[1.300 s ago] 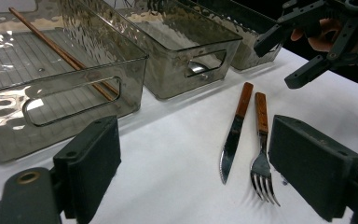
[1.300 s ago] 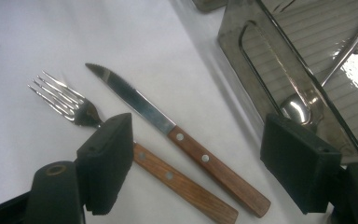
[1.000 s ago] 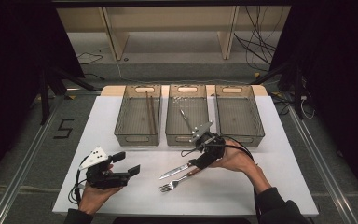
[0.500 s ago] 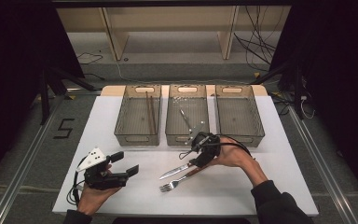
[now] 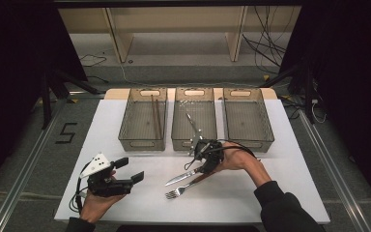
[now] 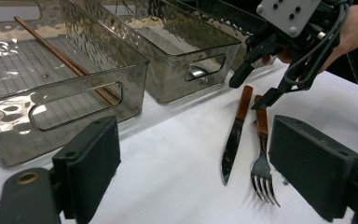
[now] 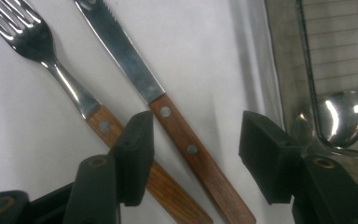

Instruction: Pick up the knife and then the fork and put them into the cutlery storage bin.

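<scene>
Sorting of cutlery, seemingly about halfway: chopsticks (image 5: 155, 116) already in the left bin (image 5: 142, 140), spoon (image 7: 342, 116) in the middle bin (image 5: 194, 144), right bin (image 5: 249, 145) with nothing visible inside. Left to do, by the look of it: knife (image 7: 186, 144) and fork (image 7: 74, 98), both flat on the white table (image 5: 125, 111) just in front of the middle bin, side by side, wooden handles toward the bins. Step in hand, likely the pickup of the knife: right gripper (image 7: 196, 140) lowered over its handle, jaws just now closing, handle between them with a gap on either side, so not yet clamped. Left gripper (image 5: 129, 170) idle near the table's front left, well apart from the cutlery, jaws wide and nothing between. From the high view, the whole layout of three bins and both hands, though with the knife's handle partly hidden under the right gripper. From the right gripper view, the gap between pads and handle, the fork's handle passing under one jaw, the spoon's bowl behind the bin wall. From the left gripper view, a side look at the right gripper's tips just above both handles.
</scene>
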`<state>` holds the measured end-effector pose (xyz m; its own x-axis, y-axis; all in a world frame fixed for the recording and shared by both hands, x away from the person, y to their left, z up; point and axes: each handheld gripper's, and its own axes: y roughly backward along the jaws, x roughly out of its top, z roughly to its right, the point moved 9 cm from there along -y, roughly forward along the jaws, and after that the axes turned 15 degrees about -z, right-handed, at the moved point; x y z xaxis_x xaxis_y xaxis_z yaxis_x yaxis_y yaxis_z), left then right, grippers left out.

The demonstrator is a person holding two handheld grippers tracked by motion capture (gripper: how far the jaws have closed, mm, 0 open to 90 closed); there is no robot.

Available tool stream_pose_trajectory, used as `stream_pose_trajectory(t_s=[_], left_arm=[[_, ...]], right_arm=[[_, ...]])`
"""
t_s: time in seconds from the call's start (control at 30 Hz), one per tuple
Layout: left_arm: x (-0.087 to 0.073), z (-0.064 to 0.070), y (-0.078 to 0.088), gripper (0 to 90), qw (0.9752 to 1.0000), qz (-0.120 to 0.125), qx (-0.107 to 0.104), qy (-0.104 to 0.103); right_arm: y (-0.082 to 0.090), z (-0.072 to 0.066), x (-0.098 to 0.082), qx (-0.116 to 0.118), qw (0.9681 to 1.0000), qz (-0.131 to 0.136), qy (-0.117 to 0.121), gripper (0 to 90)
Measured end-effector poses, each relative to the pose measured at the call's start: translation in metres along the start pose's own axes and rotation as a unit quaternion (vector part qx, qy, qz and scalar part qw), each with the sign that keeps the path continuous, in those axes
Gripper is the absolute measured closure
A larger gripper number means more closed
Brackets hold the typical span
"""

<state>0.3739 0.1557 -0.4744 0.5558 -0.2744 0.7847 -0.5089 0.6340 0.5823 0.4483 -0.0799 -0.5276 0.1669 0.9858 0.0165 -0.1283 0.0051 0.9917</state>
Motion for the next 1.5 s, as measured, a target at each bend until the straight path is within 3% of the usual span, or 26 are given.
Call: stream_pose_trajectory(t_s=[0.23,0.63,0.83,1.27,1.5], left_arm=[[0.000,0.000,0.000,16.2,1.0000,0.001,0.000,0.000],[0.000,0.000,0.000,16.2,1.0000,0.000,-0.001,0.001],[0.000,0.000,0.000,16.2,1.0000,-0.001,0.000,0.001],[0.000,0.000,0.000,16.2,1.0000,-0.002,-0.001,-0.002],[0.000,0.001,0.000,16.2,1.0000,-0.003,-0.002,-0.002]], right_arm=[[-0.007,0.001,0.001,-0.008,0.9992,-0.027,0.027,52.6],[-0.012,-0.003,0.004,0.010,0.9980,-0.032,0.053,58.2],[-0.012,-0.005,0.006,0.009,0.9961,-0.052,0.071,60.4],[-0.016,-0.006,0.006,0.022,0.9951,-0.059,0.076,69.3],[-0.016,-0.009,0.007,0.018,0.9929,-0.069,0.095,75.7]])
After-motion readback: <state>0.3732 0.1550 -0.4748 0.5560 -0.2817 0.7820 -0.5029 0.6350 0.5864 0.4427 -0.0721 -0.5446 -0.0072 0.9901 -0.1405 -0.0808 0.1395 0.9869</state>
